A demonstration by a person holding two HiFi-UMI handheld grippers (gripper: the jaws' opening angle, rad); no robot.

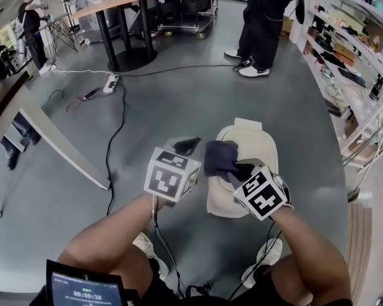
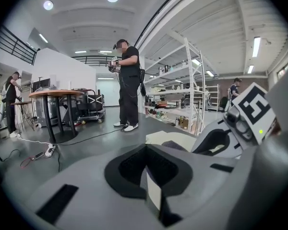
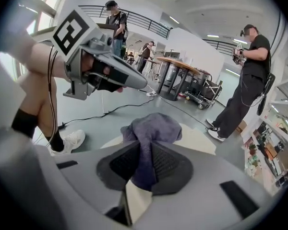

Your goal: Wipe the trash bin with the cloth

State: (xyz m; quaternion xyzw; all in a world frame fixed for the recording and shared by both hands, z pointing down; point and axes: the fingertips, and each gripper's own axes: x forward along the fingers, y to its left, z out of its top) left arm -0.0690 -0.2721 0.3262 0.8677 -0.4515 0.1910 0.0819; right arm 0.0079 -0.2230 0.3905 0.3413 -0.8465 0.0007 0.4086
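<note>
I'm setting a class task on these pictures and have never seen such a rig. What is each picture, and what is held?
No robot: a person holds a two-jaw tool in each hand. The head view looks down from a camera on the person's head; the other two come from cameras riding on each tool. A cream trash bin stands on the grey floor. The right tool is shut on a dark cloth over the bin. The left tool, beside it, is shut and holds nothing.
</note>
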